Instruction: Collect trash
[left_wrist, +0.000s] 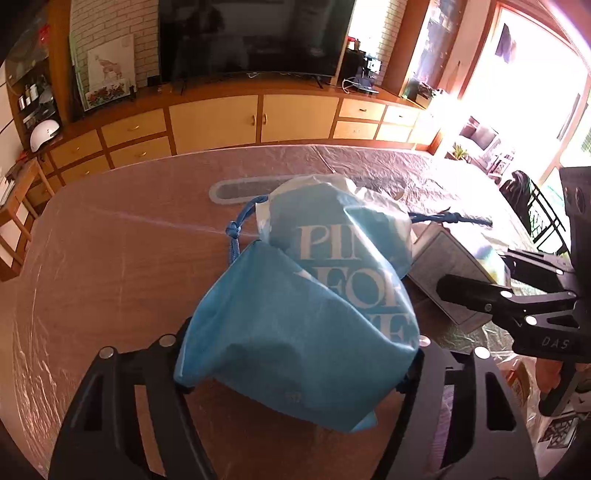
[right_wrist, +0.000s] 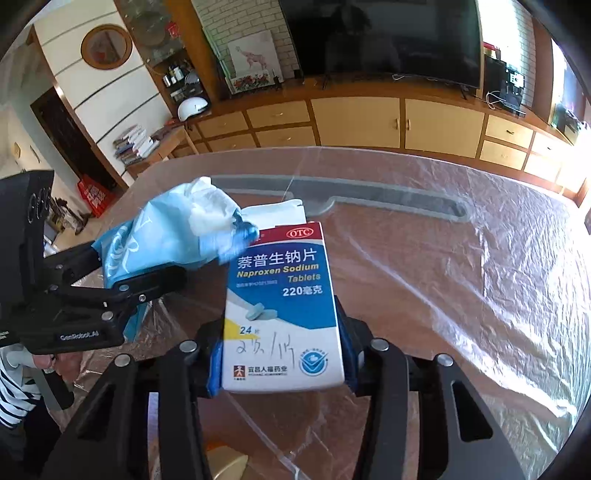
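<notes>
Medicine box (right_wrist: 282, 314): I hold it in my right gripper (right_wrist: 282, 363), jaws pressed on both sides, above the table (right_wrist: 461, 295); it reads "OTC", "Naproxen Sodium Tablets", "220", "24", with handwriting below.
Blue bag (left_wrist: 295, 325): left of the box, clamped in my left gripper (left_wrist: 299, 363); white letters "PIN", "FOR" show.
Left gripper body: printed "GenRobot.AI".
Table: under clear plastic sheeting.
Beyond the table: cabinets (right_wrist: 402, 122), dark television (right_wrist: 380, 37).

Blue bag (left_wrist: 295, 332), white-blue box (right_wrist: 282, 306)
</notes>
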